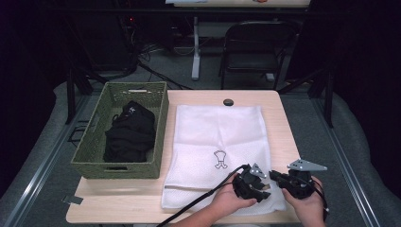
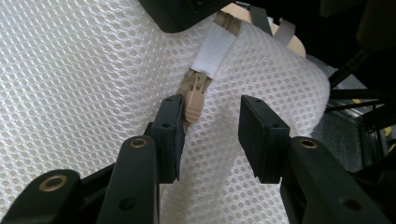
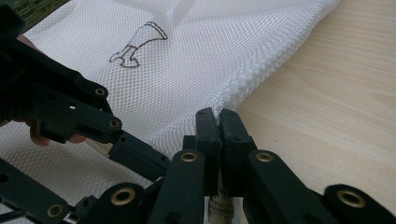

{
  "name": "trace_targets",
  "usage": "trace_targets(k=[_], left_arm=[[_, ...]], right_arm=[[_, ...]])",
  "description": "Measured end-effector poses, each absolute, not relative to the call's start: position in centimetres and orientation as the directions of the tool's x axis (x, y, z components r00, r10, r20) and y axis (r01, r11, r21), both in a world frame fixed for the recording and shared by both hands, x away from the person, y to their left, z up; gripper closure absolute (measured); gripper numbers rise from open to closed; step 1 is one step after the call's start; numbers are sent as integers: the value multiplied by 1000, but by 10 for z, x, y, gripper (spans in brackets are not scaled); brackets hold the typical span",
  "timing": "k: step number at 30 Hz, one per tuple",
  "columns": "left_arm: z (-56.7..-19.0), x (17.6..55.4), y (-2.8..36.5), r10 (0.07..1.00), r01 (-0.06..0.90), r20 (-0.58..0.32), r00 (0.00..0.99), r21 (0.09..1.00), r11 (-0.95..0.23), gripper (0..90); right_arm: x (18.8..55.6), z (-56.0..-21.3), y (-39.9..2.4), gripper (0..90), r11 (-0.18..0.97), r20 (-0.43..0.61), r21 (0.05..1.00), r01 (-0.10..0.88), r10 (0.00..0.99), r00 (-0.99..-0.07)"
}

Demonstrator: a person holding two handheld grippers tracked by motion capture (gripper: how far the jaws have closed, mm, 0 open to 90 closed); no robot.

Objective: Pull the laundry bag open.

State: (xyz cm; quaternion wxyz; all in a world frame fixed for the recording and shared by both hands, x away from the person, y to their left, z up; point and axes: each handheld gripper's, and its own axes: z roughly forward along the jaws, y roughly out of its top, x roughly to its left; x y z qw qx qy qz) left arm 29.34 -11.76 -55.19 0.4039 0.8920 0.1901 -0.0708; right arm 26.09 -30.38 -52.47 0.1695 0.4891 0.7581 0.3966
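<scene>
A white mesh laundry bag [image 1: 217,137] lies flat on the light wooden table [image 1: 283,132], with a small garment drawing printed on it. Its beige zipper runs along the near edge. My left gripper [image 1: 261,186] hovers at the bag's near right corner. In the left gripper view its jaws [image 2: 210,133] stand open, and the beige zipper pull [image 2: 193,103] sits between them, close against the left pad. My right gripper [image 1: 275,176] faces it from the right. Its jaws [image 3: 217,126] are shut on the zipper end at the bag's corner, with beige tape [image 3: 219,207] showing below them.
A green woven basket [image 1: 94,142] holding black clothes [image 1: 130,135] stands left of the bag. A small black disc [image 1: 229,102] lies at the table's far edge. A folding chair [image 1: 255,47] and a desk leg stand beyond the table. Bare wood runs right of the bag.
</scene>
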Motion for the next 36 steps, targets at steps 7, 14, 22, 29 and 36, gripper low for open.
trace_targets(k=[7, 14, 22, 29, 36], left_arm=[[-551, 291, -117, 268, 397, -293, 918, 703, -591, 622], [-553, 291, -120, 293, 413, -292, 910, 693, -592, 643], [-554, 291, -122, 310, 434, -307, 900, 703, -563, 693], [-555, 291, -122, 329, 443, -304, 894, 701, -559, 723], [-556, 293, -122, 335, 456, -315, 888, 697, -553, 789]], right_arm=[[260, -524, -304, 876, 207, 130, 769, 605, 876, -465], [260, -524, -303, 876, 206, 130, 770, 603, 875, -466], [260, -524, -303, 876, 207, 127, 771, 602, 876, -465], [260, -524, -302, 876, 209, 128, 769, 605, 876, -465], [260, -525, -302, 876, 210, 129, 768, 605, 875, -467]])
